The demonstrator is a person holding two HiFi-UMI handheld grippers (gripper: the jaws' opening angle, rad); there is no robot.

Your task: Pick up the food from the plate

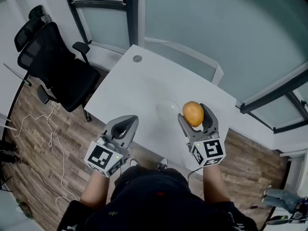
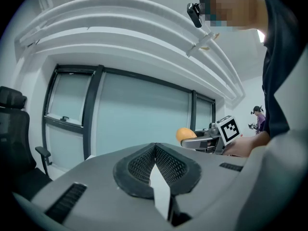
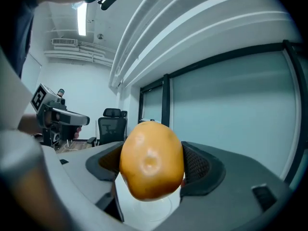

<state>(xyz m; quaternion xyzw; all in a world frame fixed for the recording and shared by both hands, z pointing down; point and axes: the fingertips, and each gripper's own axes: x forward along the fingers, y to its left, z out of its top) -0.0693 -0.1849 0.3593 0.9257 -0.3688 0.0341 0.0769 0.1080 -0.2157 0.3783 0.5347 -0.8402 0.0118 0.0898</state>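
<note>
Within right gripper (image 1: 195, 115) — food (image 1: 193, 113)

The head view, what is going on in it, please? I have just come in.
A person stands at a white table with a hand-held gripper in each hand. The right hand-held gripper is shut on a round orange-coloured food and holds it in the air, clear of the pale plate on the table. The left hand-held gripper has its jaws together with nothing between them and hovers beside the other, near the table's front edge.
</note>
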